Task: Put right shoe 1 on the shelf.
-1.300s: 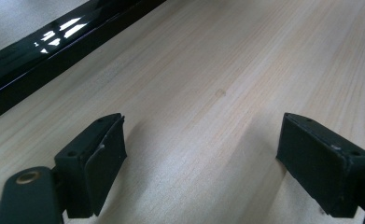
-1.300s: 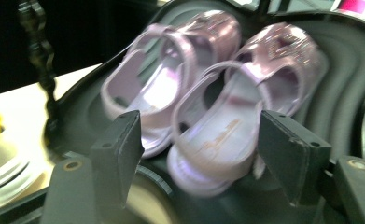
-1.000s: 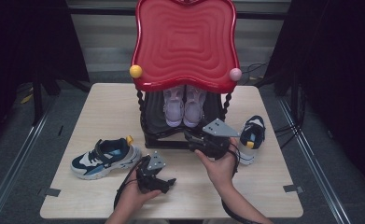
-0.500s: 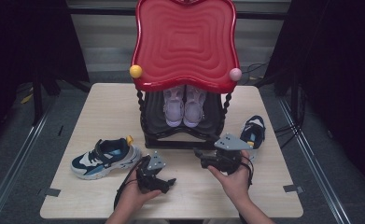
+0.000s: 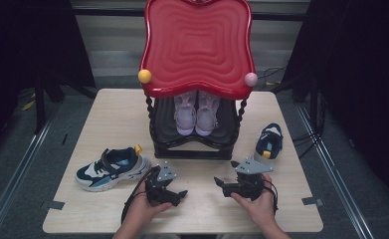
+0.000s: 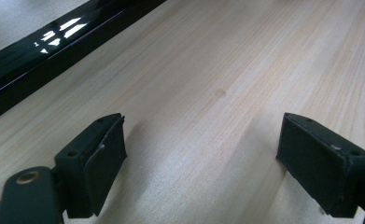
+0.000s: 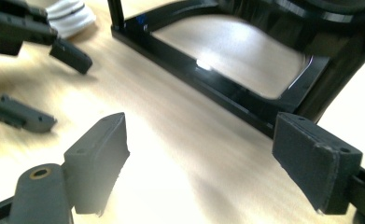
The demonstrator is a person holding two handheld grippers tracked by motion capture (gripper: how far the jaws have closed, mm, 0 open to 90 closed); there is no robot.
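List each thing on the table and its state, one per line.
left gripper: jaws open, nothing between them, low over the table.
right gripper: jaws have just been opening, nothing between them.
pink shoes: side by side on the rack's lower shelf.
red rack: upright mid-table.
blue sneaker: upright on its sole, left of the rack.
dark sneaker: right of the rack, on the table.

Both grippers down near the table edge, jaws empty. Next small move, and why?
Probably swing the left gripper toward the blue sneaker lying on the table just beside it. Its jaws are open with nothing between them, and that shoe is loose, while the pink pair already sits in the rack. The right gripper is open too.
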